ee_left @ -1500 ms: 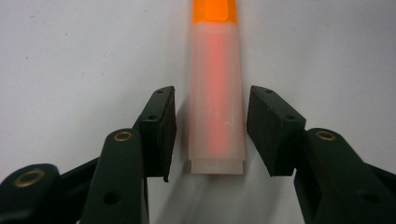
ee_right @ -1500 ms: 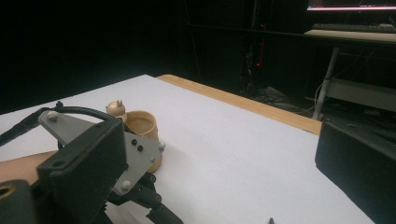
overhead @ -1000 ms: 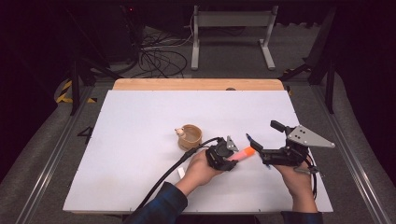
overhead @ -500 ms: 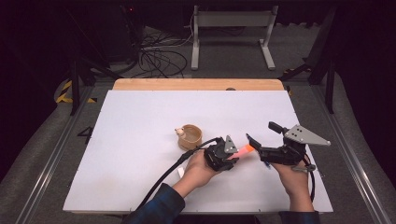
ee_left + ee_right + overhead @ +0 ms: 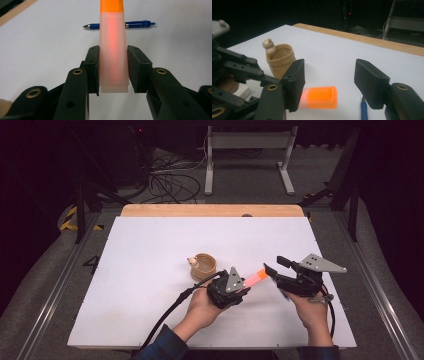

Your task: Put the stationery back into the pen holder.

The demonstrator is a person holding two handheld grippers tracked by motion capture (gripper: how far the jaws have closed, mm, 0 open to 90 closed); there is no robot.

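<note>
My left gripper (image 5: 113, 72) clamps the translucent end of the marker (image 5: 112, 47), holding it off the table. My right gripper (image 5: 329, 83) has just been closing; its jaws straddle the orange cap (image 5: 320, 97) with a gap on one side. The marker looks light, rigid and smooth: grip the cap squarely. Beyond lie a blue pen (image 5: 140, 24) and a wooden cup (image 5: 280, 60), neither obstructing.

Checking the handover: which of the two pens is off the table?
The orange-capped marker, clamped in the left gripper; the blue pen lies flat on the table.
</note>
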